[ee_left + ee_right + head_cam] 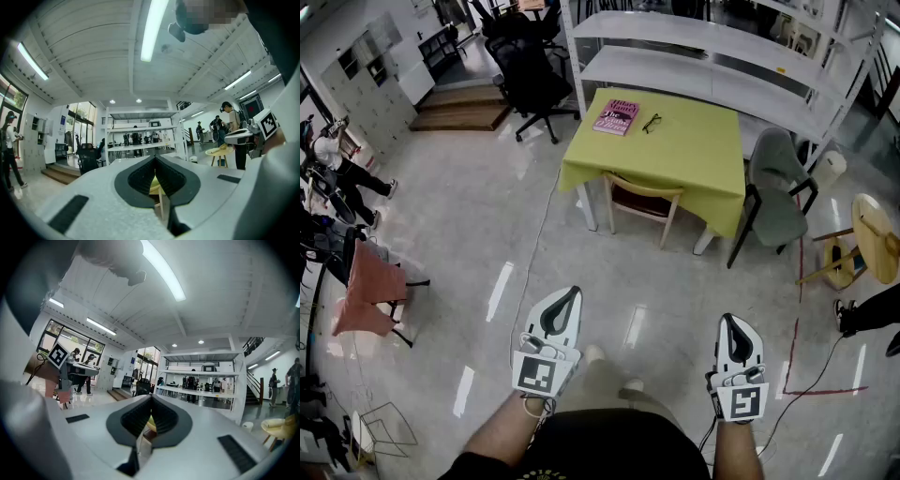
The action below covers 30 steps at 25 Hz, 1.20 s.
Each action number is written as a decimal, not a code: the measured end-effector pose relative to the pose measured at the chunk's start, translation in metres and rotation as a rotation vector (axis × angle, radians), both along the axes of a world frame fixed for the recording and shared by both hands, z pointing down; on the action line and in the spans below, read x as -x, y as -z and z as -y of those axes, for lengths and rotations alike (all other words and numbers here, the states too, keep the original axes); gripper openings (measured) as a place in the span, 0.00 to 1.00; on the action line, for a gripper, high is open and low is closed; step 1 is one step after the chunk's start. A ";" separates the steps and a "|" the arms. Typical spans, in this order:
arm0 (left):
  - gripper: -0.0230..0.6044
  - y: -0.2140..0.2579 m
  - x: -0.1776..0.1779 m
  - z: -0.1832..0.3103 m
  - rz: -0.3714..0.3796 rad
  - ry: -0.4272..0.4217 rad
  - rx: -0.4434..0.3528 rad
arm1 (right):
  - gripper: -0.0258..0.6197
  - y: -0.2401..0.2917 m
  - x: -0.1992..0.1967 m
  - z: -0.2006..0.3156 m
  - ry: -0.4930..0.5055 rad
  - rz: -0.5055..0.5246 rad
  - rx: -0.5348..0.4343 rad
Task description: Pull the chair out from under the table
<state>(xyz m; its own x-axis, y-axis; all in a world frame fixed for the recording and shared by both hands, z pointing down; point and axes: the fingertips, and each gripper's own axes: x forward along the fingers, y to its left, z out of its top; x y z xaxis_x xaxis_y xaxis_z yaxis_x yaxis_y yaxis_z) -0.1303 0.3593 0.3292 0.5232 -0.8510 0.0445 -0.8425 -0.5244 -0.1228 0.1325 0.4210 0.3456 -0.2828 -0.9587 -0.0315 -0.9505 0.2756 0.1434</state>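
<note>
Hides seat of wooden chair (643, 190) beneath yellow-clothed table (694, 150), leaving only backrest and legs on show. Holds left gripper (568, 302) and right gripper (731, 330) level over the floor, well apart from the chair, jaws pressed fully together, gripping nothing.

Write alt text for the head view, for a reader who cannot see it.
A wooden chair sits tucked under the near side of a yellow-green table, seen from above. In the foreground the left gripper and right gripper are held out, jaws shut and empty, well short of the chair. A pink book and glasses lie on the table.
</note>
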 end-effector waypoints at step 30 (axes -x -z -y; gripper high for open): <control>0.05 -0.024 -0.023 0.093 -0.008 -0.024 0.014 | 0.06 -0.016 -0.022 0.087 -0.020 -0.013 0.050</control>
<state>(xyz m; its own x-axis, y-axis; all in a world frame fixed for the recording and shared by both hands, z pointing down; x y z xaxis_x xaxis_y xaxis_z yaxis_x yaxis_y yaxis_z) -0.1075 0.2660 0.3535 0.5438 -0.8376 0.0518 -0.8306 -0.5460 -0.1089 0.1541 0.3344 0.3612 -0.2635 -0.9644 0.0204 -0.9541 0.2637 0.1419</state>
